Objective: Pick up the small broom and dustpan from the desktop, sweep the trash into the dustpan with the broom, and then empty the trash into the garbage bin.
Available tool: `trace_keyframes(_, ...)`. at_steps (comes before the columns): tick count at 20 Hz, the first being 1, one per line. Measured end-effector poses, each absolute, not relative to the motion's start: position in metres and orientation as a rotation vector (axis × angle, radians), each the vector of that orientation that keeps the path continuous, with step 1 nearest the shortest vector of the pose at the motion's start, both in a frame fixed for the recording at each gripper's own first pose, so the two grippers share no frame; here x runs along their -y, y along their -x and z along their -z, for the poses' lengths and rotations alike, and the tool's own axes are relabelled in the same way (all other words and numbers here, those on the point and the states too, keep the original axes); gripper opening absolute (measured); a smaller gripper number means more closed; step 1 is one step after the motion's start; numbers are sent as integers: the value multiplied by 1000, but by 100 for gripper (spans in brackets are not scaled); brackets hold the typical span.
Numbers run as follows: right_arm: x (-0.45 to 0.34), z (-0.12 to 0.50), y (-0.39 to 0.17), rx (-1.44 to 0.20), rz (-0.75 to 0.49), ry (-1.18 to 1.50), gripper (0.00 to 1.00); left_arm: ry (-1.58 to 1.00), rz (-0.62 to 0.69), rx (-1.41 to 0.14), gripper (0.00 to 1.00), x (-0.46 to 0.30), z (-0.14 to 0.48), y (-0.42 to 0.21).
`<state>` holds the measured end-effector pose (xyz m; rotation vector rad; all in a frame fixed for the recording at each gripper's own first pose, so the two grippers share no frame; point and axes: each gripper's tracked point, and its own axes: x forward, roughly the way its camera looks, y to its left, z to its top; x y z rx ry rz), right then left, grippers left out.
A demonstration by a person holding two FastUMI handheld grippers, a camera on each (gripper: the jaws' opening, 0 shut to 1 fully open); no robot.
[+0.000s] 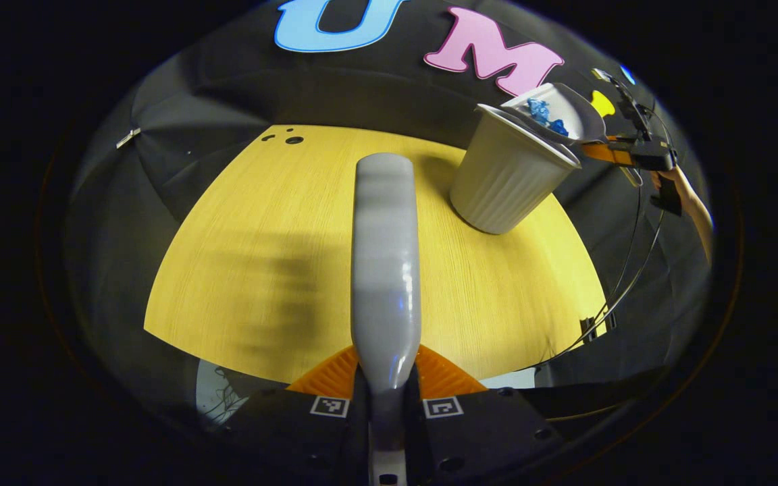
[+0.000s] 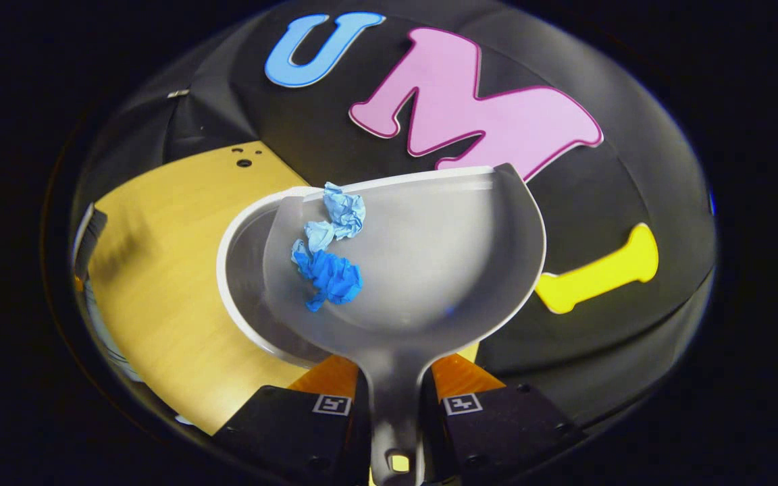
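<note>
In the left gripper view, the left gripper (image 1: 386,388) sits at the bottom centre of the frame with its two fingers clamped on the grey handle of the broom (image 1: 385,270), which runs straight up the middle of the picture over the yellow wooden surface (image 1: 254,270); the bristle end is out of sight. In the upper right of that view a white ribbed bin (image 1: 507,175) stands on the surface near its far edge, and the dustpan (image 1: 561,108) is tipped over the bin's rim with blue scraps inside it. Just right of the bin, at the frame's right edge, the right gripper (image 1: 615,154) holds the dustpan's handle, with a hand (image 1: 693,202) and dark cables behind it. In the right gripper view, the right gripper (image 2: 394,405) at the bottom centre is closed on the dustpan's narrow handle, one finger pressing on each side. The translucent grey dustpan (image 2: 429,256) spreads across the middle of the frame, tilted, with the bin's (image 2: 240,270) white rim showing beneath its left side. Crumpled paper trash (image 2: 329,253), one light blue wad above a darker blue one, lies in the left part of the pan, close to its front lip. The surface shows at the left of this frame.
</note>
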<state>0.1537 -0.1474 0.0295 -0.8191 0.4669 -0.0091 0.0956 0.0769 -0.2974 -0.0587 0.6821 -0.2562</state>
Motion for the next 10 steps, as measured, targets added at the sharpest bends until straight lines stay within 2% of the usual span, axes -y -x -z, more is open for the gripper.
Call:
trace_keyframes(4,156,-24,-164,-441,59,957,35,120,266,-699,25,-67,299,-91)
trace_keyframes(10,169,-26,-179,-391,141,1060,34,61,259,-712,25,-72,303,-89)
